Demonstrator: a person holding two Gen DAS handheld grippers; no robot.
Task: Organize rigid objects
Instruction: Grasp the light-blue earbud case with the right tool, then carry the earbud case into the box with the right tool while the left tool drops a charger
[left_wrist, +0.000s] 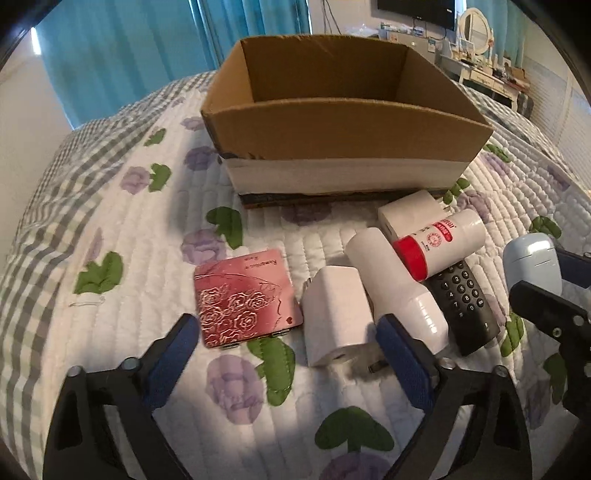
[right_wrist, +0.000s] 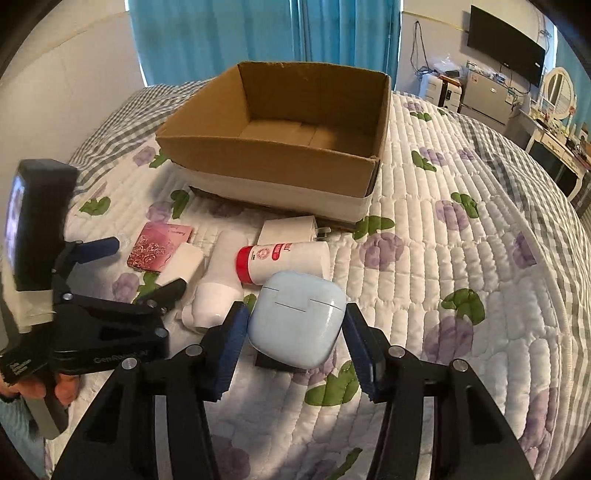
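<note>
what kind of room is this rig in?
Most likely a home bedroom. The items and the cardboard box sit on a bed under a quilted floral bedspread, teal curtains hang behind, and a wall-mounted TV and a dressing table with an oval mirror stand to the right.

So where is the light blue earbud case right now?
The light blue earbud case sits between the right gripper pads, raised above the quilt, just in front of the red-capped bottle.
</note>
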